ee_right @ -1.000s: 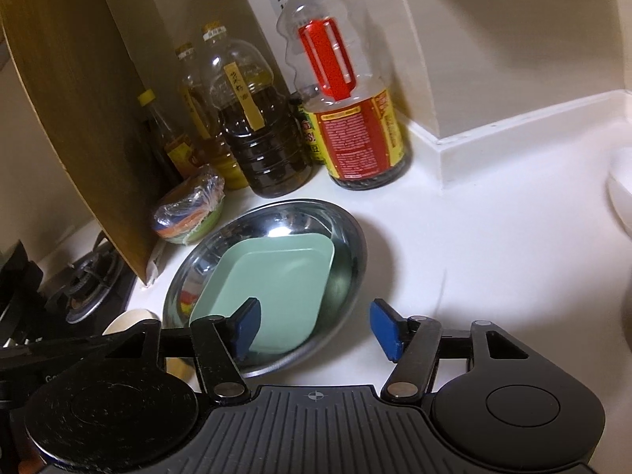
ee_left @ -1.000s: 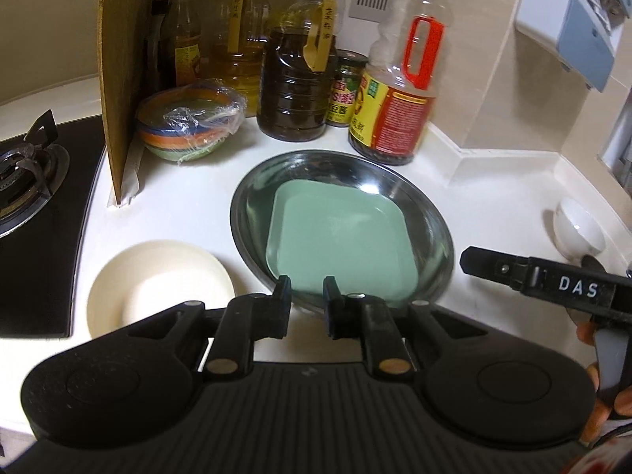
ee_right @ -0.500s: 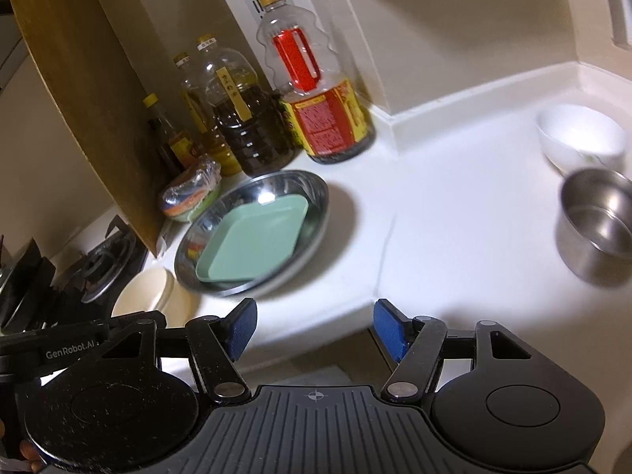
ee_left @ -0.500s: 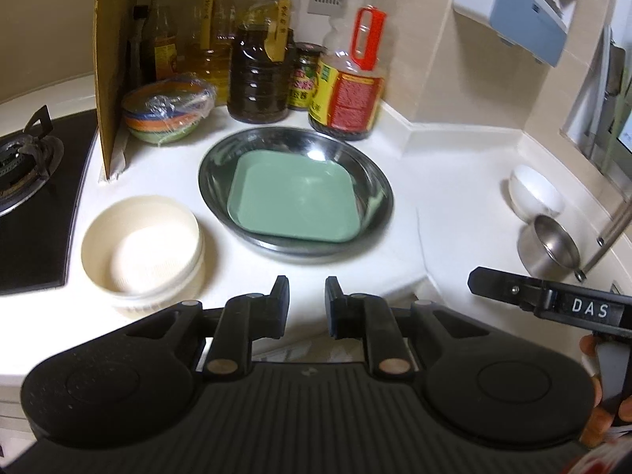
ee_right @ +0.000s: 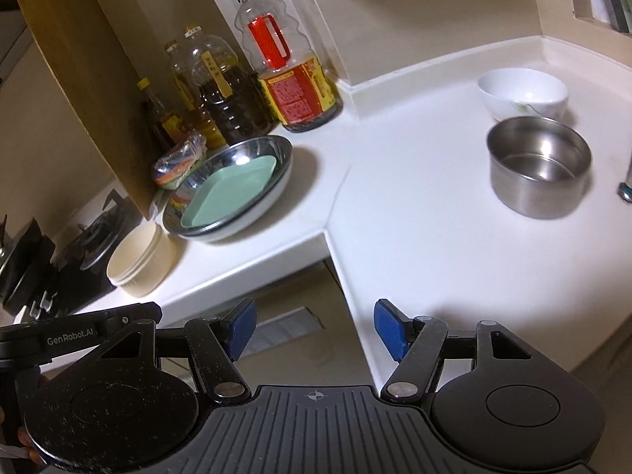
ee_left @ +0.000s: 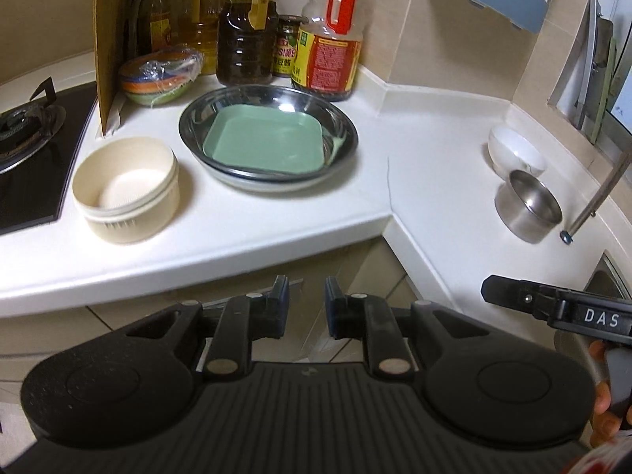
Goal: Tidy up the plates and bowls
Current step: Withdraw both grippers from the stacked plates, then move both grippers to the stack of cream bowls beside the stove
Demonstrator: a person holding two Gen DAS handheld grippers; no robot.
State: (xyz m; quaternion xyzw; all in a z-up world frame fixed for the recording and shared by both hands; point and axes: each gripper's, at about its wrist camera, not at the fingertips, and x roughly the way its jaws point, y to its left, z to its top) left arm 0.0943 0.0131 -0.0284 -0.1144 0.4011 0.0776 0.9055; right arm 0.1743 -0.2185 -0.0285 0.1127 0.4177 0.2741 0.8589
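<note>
"DAS" stands in white letters on the black body of the right gripper (ee_left: 600, 318), right of the left gripper's fingers (ee_left: 281, 296). "GenRobot.AI" stands on the left gripper (ee_right: 71, 340), left of the right gripper's fingers (ee_right: 389, 330). The bottle labels carry print too small to read.

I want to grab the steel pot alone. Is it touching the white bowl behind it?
Cannot tell. In the right wrist view the steel pot rim overlaps the white bowl base, hiding any gap; the left wrist view overlaps them too.

Ahead-left of the tongs: green square plate (ee_left: 264, 143) inside steel basin (ee_left: 339, 126); cream bowls (ee_left: 126, 193) (nested) leftmost; steel bowl (ee_right: 539, 166) touching white bowl (ee_right: 522, 93), ahead-right.
</note>
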